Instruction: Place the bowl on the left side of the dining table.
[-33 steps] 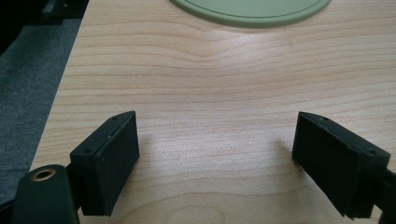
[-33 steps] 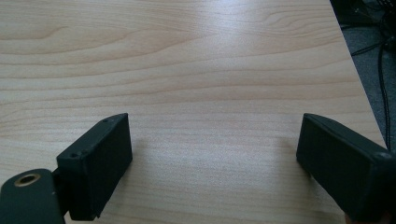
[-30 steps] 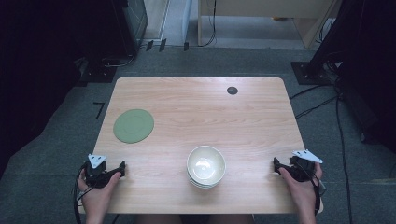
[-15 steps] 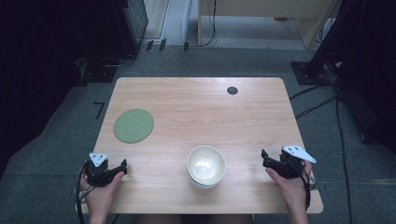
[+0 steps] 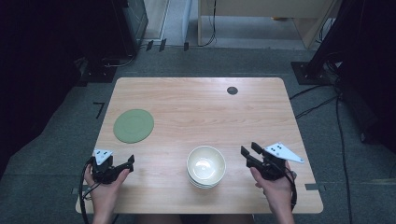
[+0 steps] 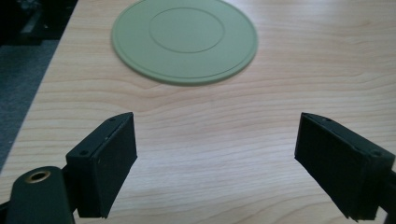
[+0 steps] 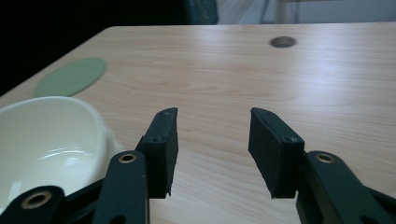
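A stack of cream bowls (image 5: 206,166) stands near the table's front edge, between my two hands. A flat green round mat (image 5: 133,125) lies at the left. My left gripper (image 5: 128,163) hovers at the front left corner, jaws wide open and empty. In the left gripper view, the left gripper (image 6: 217,163) points at the mat (image 6: 184,39) ahead. My right gripper (image 5: 248,149) is raised just right of the bowls. In the right gripper view, its jaws (image 7: 212,149) have just been closing, still apart with nothing between them, and the top bowl (image 7: 42,144) sits to their left.
The wooden table (image 5: 196,112) has a dark cable hole (image 5: 232,90) at the back right. Bare wood lies between the mat and the bowls. Cables trail over the grey floor (image 5: 327,102) around the table.
The right hand has moved left toward the bowls and lifted, and its jaws have narrowed. The left hand has risen slightly and edged forward.
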Demonstrator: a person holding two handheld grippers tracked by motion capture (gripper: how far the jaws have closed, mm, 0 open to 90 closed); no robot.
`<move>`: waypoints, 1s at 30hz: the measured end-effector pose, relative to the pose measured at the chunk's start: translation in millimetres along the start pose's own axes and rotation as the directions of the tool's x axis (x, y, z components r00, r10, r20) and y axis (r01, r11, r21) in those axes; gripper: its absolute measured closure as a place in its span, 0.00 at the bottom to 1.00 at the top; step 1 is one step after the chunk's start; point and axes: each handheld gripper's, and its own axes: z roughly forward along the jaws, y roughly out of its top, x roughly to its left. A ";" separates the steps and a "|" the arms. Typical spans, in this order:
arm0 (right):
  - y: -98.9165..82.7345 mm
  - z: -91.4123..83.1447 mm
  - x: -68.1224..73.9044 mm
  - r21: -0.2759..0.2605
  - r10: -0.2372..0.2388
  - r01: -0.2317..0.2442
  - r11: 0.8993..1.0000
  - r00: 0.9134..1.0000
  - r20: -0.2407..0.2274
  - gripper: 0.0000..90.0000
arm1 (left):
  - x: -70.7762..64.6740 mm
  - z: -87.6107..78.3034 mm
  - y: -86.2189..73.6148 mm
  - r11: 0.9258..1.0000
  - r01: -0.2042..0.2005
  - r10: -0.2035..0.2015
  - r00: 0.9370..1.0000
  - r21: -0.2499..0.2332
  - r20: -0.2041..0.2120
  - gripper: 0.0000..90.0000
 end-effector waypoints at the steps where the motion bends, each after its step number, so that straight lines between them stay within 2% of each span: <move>1: 0.4 1.4 6.5 0.001 -0.003 0.003 1.000 1.000 -0.015 0.60 | -4.0 -1.5 1.6 1.000 -0.005 0.005 1.000 -0.002 0.015 0.14; 2: 0.4 1.4 6.5 0.001 -0.003 0.003 1.000 1.000 -0.015 0.60 | -4.0 -1.5 1.6 1.000 -0.005 0.005 1.000 -0.002 0.015 0.14; 3: 0.2 6.0 19.0 0.020 0.001 0.000 1.000 0.999 -0.054 0.60 | -8.1 -2.5 2.6 1.000 -0.009 0.010 1.000 -0.004 0.024 0.14; 4: 0.2 6.0 19.0 0.020 0.001 0.000 1.000 0.999 -0.054 0.60 | -8.1 -2.5 2.6 1.000 -0.009 0.010 1.000 -0.004 0.024 0.14; 5: -1.3 11.5 28.5 0.053 0.003 0.001 0.999 0.997 -0.074 0.58 | -11.7 -3.2 3.5 1.000 -0.014 0.014 0.999 -0.004 0.034 0.14; 7: -3.2 16.6 34.7 0.081 0.008 0.000 0.997 0.996 -0.090 0.57 | -15.0 -3.9 4.1 1.000 -0.013 0.013 0.999 -0.005 0.045 0.14; 12: -7.7 26.0 46.1 0.125 0.004 0.007 0.992 0.996 -0.087 0.58 | -23.6 -6.3 6.2 1.000 -0.021 0.021 0.997 -0.010 0.068 0.14; 15: -10.4 31.5 54.7 0.169 -0.001 0.015 0.985 0.997 -0.082 0.67 | -34.5 -7.3 7.7 0.999 -0.045 0.046 0.995 -0.010 0.089 0.14; 17: -10.9 32.6 56.0 0.175 -0.004 0.019 0.984 0.997 -0.082 0.70 | -38.9 -7.2 7.8 0.998 -0.055 0.056 0.994 -0.010 0.096 0.14; 18: -12.8 35.0 60.0 0.186 -0.015 0.027 0.982 0.998 -0.063 0.77 | -43.1 -7.1 8.0 0.998 -0.064 0.065 0.993 -0.010 0.103 0.14; 22: -15.4 36.5 64.8 0.176 -0.052 0.054 0.983 0.999 -0.012 0.92 | -50.8 -7.3 8.5 0.996 -0.086 0.086 0.991 -0.011 0.104 0.14; 24: -15.3 35.9 65.0 0.162 -0.050 0.050 0.985 0.999 -0.004 0.94 | -53.2 -7.5 8.6 0.995 -0.101 0.102 0.991 -0.014 0.091 0.15; 25: -15.1 35.2 65.3 0.156 -0.054 0.054 0.986 0.999 -0.002 0.95 | -57.6 -8.3 8.9 0.992 -0.124 0.125 0.989 -0.016 0.082 0.15; 27: -15.5 34.7 67.2 0.148 -0.085 0.083 0.986 0.996 0.005 0.96 | -60.5 -8.6 9.8 0.993 -0.120 0.121 0.988 -0.017 0.094 0.15; 28: -15.5 34.7 67.2 0.148 -0.085 0.083 0.986 0.996 0.005 0.96 | -60.5 -8.6 9.8 0.993 -0.120 0.121 0.988 -0.017 0.094 0.15; 29: -15.3 33.2 67.4 0.129 -0.085 0.085 0.988 0.996 0.000 0.97 | -62.1 -8.8 10.4 0.993 -0.119 0.120 0.988 -0.018 0.101 0.15; 30: -12.5 30.0 66.8 0.086 -0.102 0.104 0.991 0.995 -0.020 0.98 | -63.2 -8.9 10.8 0.993 -0.119 0.120 0.987 -0.020 0.106 0.15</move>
